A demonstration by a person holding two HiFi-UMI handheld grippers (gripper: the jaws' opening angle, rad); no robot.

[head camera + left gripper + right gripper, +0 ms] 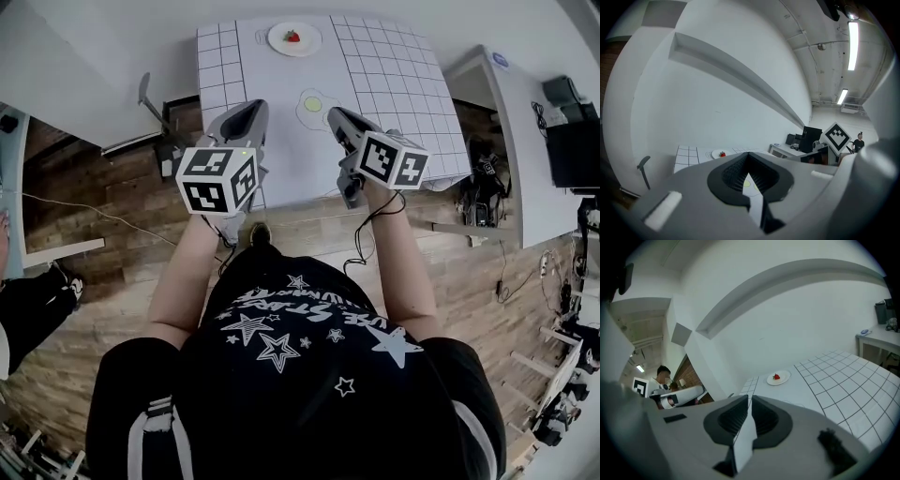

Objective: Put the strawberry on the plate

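Note:
A red strawberry [292,37] lies on a small white plate [277,40] at the far end of the white table [281,159]. It also shows far off in the left gripper view as the strawberry [722,153] on the plate [715,154], and in the right gripper view as the strawberry [776,377] on the plate [784,377]. My left gripper [251,111] and right gripper [336,114] hover side by side over the table's near half, well short of the plate. The left gripper [749,153] is shut and empty. The right gripper [749,397] shows only a thin slit with nothing in it.
A flat fried-egg shape [312,101] lies on the table between the two grippers. Grid squares mark the table's left and right sides. A white side desk [511,103] stands to the right, with dark monitors [572,141] beyond. Wood floor surrounds the table.

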